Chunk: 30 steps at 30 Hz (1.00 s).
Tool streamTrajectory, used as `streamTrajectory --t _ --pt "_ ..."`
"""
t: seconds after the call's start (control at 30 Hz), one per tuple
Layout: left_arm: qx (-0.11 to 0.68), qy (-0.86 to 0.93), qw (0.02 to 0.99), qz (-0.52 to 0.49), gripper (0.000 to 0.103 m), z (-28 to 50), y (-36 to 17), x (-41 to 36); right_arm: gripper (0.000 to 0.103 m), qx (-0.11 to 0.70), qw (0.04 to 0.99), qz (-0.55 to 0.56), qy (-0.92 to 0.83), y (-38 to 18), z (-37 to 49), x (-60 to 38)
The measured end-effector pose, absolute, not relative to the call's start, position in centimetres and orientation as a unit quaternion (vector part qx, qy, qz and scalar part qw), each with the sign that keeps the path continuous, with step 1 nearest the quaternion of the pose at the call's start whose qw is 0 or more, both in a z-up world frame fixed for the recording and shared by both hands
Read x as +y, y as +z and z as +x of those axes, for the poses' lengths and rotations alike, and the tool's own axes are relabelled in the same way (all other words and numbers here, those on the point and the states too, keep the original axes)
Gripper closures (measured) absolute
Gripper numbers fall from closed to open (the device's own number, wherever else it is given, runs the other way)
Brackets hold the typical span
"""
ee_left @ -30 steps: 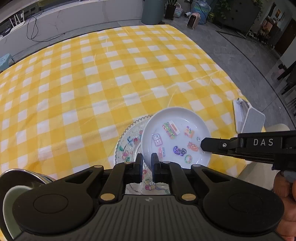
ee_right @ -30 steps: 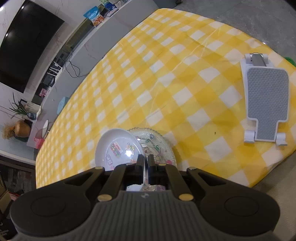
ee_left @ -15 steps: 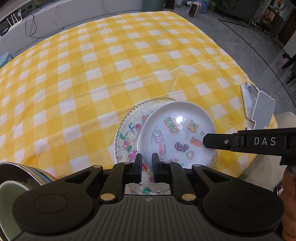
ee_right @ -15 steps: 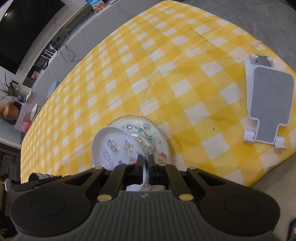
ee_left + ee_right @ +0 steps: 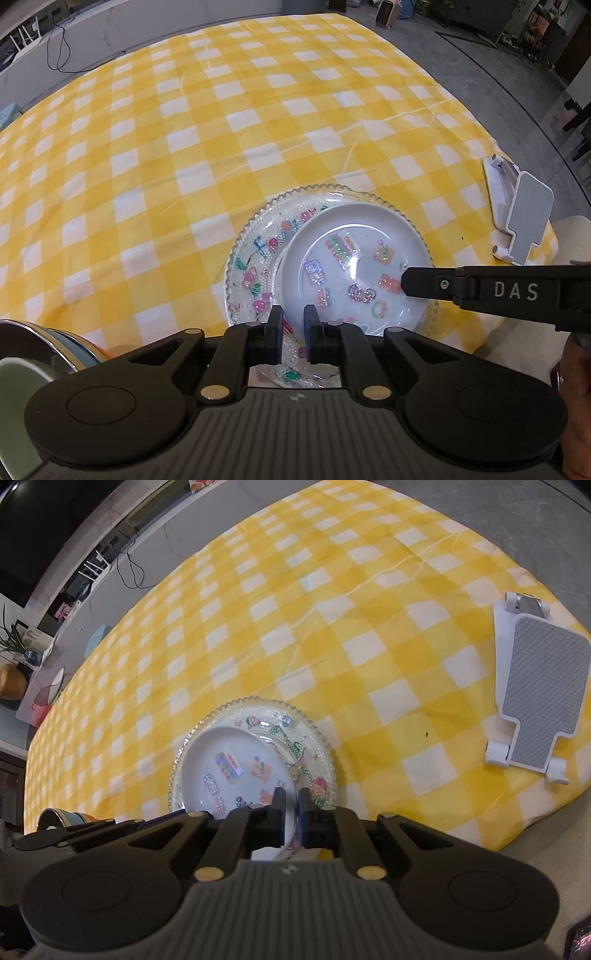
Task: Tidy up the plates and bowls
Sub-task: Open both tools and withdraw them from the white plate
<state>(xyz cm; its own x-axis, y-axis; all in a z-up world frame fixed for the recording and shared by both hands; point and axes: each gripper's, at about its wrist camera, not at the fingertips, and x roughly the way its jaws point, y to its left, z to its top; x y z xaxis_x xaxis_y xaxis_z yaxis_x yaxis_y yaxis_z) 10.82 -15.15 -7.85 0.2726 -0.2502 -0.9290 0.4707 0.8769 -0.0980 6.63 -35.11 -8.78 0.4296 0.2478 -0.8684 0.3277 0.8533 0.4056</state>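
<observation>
A white plate with colourful stickers point(image 5: 354, 266) lies on a larger clear glass plate with a beaded rim point(image 5: 258, 258), on the yellow checked tablecloth near its front edge. My left gripper point(image 5: 293, 332) is shut on the near rim of the glass plate. My right gripper point(image 5: 291, 812) is shut on the rim of the white plate point(image 5: 229, 764), which sits over the left part of the glass plate point(image 5: 314, 746). The right gripper's finger point(image 5: 436, 286) reaches over the white plate from the right.
Stacked bowls with a metal rim point(image 5: 33, 354) stand at the near left, also seen in the right wrist view point(image 5: 62, 818). A white and grey phone stand point(image 5: 535, 686) lies at the right on the tablecloth point(image 5: 184, 147). Floor lies beyond the table edge.
Both plates have moved farther onto the table, away from the front edge. The white plate now lies flatter on the glass plate. Both grippers keep their hold.
</observation>
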Motion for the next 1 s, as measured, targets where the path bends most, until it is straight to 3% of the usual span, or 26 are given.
streamTrajectory --t 0.4,0.57,0.73,0.87,1.0 --pt "0.560 -0.222 0.792 0.099 0.088 11.0 -7.9 -15.2 0.095 0.537 0.808 0.241 -0.029 -8.8 6.8 -34.5" --pt "0.557 -0.213 0.797 0.100 0.078 11.2 -7.7 -14.9 0.095 0.545 0.806 0.230 -0.012 -9.0 7.0 -33.9" --pt "0.556 -0.202 0.801 0.094 0.065 11.6 -7.4 -14.5 0.085 0.541 0.810 0.227 -0.016 -9.0 7.0 -33.9" --pt "0.551 -0.199 0.807 0.080 0.065 11.8 -6.5 -13.8 0.073 0.520 0.822 0.230 -0.025 -8.4 6.8 -34.4" --pt "0.537 -0.207 0.815 0.072 0.065 11.7 -4.8 -13.1 0.073 0.508 0.826 0.241 -0.031 -8.0 6.7 -34.9"
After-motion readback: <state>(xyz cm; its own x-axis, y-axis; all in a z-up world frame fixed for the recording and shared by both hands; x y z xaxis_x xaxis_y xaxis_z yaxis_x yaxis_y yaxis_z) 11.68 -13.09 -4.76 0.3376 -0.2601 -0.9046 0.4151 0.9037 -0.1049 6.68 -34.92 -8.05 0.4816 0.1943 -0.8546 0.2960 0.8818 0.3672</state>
